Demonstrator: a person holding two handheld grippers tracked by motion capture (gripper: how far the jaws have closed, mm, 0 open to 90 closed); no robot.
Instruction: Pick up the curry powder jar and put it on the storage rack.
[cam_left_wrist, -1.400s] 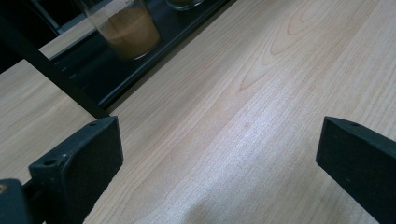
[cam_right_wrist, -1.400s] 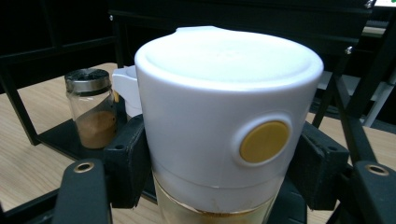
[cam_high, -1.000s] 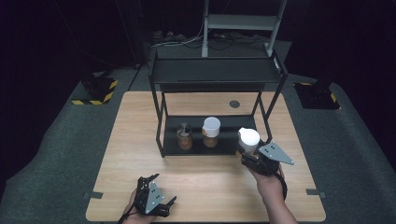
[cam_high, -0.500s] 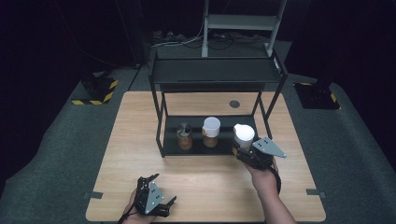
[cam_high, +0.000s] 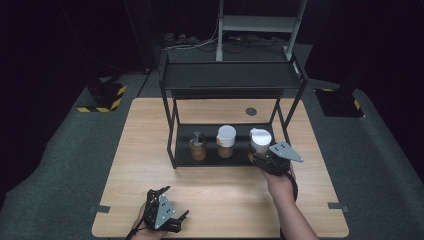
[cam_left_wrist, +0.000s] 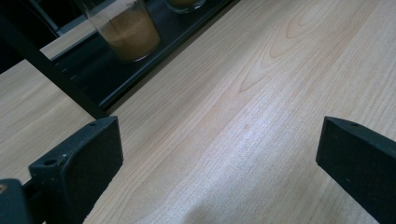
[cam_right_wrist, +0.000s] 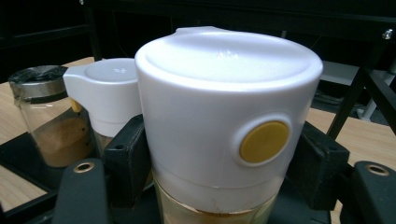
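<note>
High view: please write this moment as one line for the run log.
right claw: shut on white-lidded jar | place: at rack's lower shelf | left claw: open, holds nothing

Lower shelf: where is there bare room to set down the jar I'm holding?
The lower shelf is bare at its right end, between the white-lidded jar and the right posts, where the right gripper holds the jar. Its left half is crowded by the dark-lidded jar.

White-lidded jar (cam_right_wrist: 224, 116) with yellow button (cam_right_wrist: 264, 141), black rack (cam_high: 232, 80), pale wood-grain table (cam_high: 145, 135)
</note>
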